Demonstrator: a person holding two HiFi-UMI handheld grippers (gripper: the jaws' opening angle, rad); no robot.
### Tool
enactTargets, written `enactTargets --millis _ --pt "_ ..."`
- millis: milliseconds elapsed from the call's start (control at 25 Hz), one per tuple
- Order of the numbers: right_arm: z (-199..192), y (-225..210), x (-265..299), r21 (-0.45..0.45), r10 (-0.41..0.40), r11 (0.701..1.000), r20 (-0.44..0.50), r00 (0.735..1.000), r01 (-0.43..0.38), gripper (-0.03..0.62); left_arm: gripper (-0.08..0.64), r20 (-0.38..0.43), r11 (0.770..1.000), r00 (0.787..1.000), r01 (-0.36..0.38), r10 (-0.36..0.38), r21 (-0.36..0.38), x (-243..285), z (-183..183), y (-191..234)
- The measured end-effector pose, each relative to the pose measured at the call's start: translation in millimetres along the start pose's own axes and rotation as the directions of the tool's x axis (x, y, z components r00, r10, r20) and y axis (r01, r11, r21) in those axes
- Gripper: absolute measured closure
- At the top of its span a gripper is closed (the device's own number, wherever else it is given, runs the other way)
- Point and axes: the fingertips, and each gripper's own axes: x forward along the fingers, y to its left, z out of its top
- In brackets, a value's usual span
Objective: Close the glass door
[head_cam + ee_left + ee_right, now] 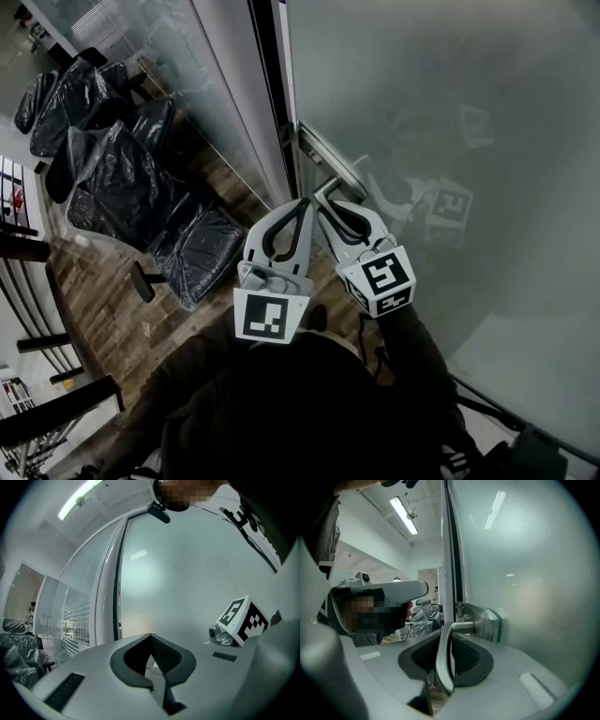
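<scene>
Glass door (422, 112) seems heavy, stiff and slick; our right gripper (451, 638) clamps its metal lever handle (440, 667), our left gripper (150, 637) has jaws together, empty.

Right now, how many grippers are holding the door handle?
1. The right gripper is shut on the door handle at the edge of the glass door; the left gripper is shut on nothing, beside it.

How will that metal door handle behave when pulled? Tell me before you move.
The door handle, clamped in the right gripper, looks like solid metal, so it is probably stiff. Its smooth finish may let the grip slide along it. The frosted glass door is a big panel, so it is likely heavy and slow to swing.
</scene>
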Motion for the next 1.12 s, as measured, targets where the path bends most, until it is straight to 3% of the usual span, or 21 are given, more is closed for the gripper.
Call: enactTargets --millis 240,1120 --pt "8.1 13.6 -3.8 0.0 0.018 1.0 -0.008 1.0 -0.018 0.525 0.563 0.009 1.0 1.0 0.0 0.0 0.017 -8.6 19.7 6.8" --pt "8.4 20.5 -6.0 0.0 0.004 1.0 -0.014 1.0 -0.004 0.529 0.563 0.045 1.0 0.999 0.01 -0.011 0.029 -15.4 35.1 8.3"
